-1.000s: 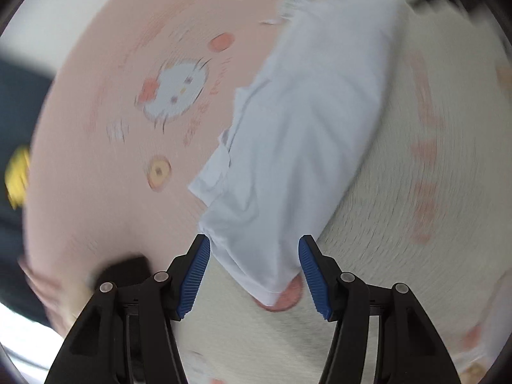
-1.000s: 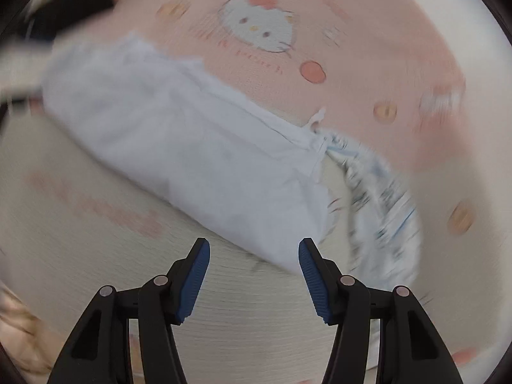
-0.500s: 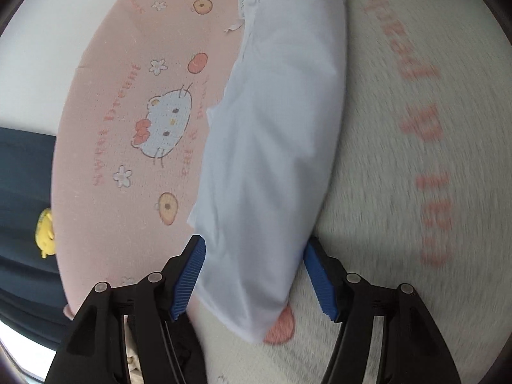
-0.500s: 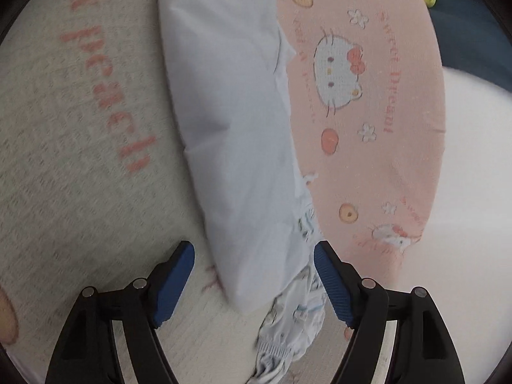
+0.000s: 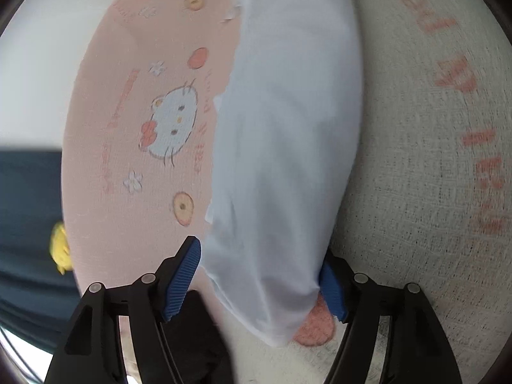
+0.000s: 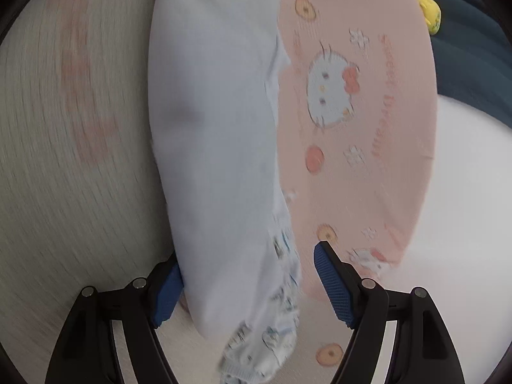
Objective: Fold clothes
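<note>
soft matt pale blue cloth on the folded garment [image 5: 288, 147], smooth with shallow creases. at nine o'clock of it, the pink blanket [image 5: 128, 147] looks a fine flat weave, print dull. at three o'clock the cream blanket [image 5: 416, 192] is coarse, open, gauzy. ribbed blue rubbery pads [image 5: 185, 275] on matt black plastic fingers, shiny metal pins.

The pink blanket [image 6: 368, 166] bears "Sweet Dream" in red script; the red lettering on the cream part is too blurred to read.

Pink cartoon-cat sheet [image 5: 134, 147] — yellow toy [image 6: 430, 8]
</note>
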### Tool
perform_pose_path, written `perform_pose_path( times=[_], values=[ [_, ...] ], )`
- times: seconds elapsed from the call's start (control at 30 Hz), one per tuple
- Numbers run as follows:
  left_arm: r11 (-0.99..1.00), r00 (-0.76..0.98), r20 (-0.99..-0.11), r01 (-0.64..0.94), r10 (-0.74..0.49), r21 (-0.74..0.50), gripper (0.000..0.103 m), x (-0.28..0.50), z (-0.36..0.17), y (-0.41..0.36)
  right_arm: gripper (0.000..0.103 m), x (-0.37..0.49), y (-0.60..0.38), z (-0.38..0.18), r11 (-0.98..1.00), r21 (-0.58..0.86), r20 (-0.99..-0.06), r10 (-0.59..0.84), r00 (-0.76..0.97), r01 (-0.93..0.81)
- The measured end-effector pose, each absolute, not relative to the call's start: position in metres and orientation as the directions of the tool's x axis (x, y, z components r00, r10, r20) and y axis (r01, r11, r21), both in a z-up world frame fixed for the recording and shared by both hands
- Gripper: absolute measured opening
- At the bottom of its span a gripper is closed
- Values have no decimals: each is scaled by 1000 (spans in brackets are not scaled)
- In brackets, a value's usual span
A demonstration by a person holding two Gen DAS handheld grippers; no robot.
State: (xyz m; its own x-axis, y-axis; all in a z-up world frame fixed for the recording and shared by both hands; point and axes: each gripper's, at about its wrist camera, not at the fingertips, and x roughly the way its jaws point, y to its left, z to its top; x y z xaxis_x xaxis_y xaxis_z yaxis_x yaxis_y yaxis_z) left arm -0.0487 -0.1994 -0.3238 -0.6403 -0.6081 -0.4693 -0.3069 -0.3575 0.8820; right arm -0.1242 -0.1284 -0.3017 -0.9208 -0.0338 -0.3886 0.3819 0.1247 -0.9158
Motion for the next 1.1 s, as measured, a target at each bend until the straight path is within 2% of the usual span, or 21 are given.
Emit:
perform_pose_path(
  times=[0.1, 0.2, 0.23, 0.27, 0.3, 0.33, 0.37, 0.4, 0.57, 0.63, 0.67, 0.83, 1.1],
  values=[
    [-407, -621, -471, -255, -626, 877, 67, -59, -322, -201, 77, -133, -141, -300, 82, -932, -356, -27, -934, 353],
    [-379, -625, -435, -231, -648, 896, 67, -68, -325, -194, 75, -131, -154, -308, 137, -940, -320, -29, -947, 313],
    [-367, -627, -423, -227, -654, 902, 67, -70, -326, -192, 68, -128, -156, -311, 167, -934, -324, -31, -945, 315],
    [-365, -627, -420, -223, -656, 904, 67, -69, -326, -192, 55, -125, -155, -315, 185, -924, -345, -26, -938, 335],
    [-363, -626, -417, -220, -659, 905, 67, -68, -326, -192, 47, -122, -154, -319, 201, -912, -369, -19, -929, 358],
    [-370, -629, -416, -212, -657, 905, 67, -65, -325, -192, 30, -120, -153, -323, 204, -905, -385, -15, -923, 374],
    [-377, -632, -415, -203, -655, 904, 65, -63, -325, -192, 21, -117, -152, -328, 203, -907, -379, -19, -925, 368],
    [-387, -631, -423, -204, -650, 899, 64, -62, -325, -194, 19, -114, -151, -332, 201, -913, -368, -25, -929, 356],
    [-434, -608, -504, -273, -614, 859, 40, -61, -324, -196, 19, -117, -156, -332, 198, -906, -381, 8, -924, 375],
    [-432, -607, -518, -297, -603, 852, 27, -58, -328, -193, 19, -119, -158, -331, 211, -899, -389, 15, -921, 383],
    [-435, -611, -517, -294, -599, 851, 24, -55, -329, -192, 19, -119, -160, -331, 216, -898, -390, 18, -921, 384],
    [-486, -554, -572, -313, -605, 816, 23, -54, -318, -192, 16, -122, -159, -333, 204, -908, -366, 36, -930, 365],
    [-534, -527, -625, -336, -576, 776, 22, -15, -302, -188, 15, -86, -156, -307, 98, -914, -394, 11, -919, 393]
  ],
)
